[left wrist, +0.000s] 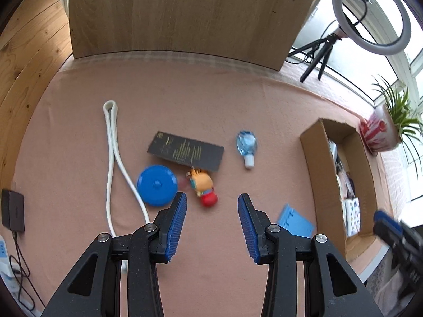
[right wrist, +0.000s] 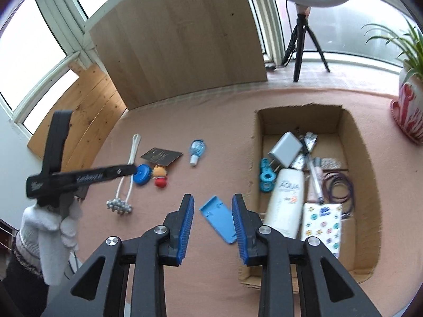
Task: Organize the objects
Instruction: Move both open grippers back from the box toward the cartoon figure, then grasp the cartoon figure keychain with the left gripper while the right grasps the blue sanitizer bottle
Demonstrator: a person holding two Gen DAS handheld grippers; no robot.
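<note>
Both grippers are hanging wide open over the pink cloth (left wrist: 211, 100). The left gripper (left wrist: 212, 208) is hovering by the glossy doll (left wrist: 203, 185); a flat blue lid (right wrist: 219, 219) is lying between the right gripper's (right wrist: 212, 211) ribbed pads, cardboard box (right wrist: 364, 163) at three o'clock

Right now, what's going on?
Left gripper open, empty. Right gripper open over blue tray. Cardboard box part-filled. Nothing blocking.

Soft daylight from blown-out windows (right wrist: 29, 47) — shadows faint, slight motion blur, fisheye bending and dark corners.
</note>
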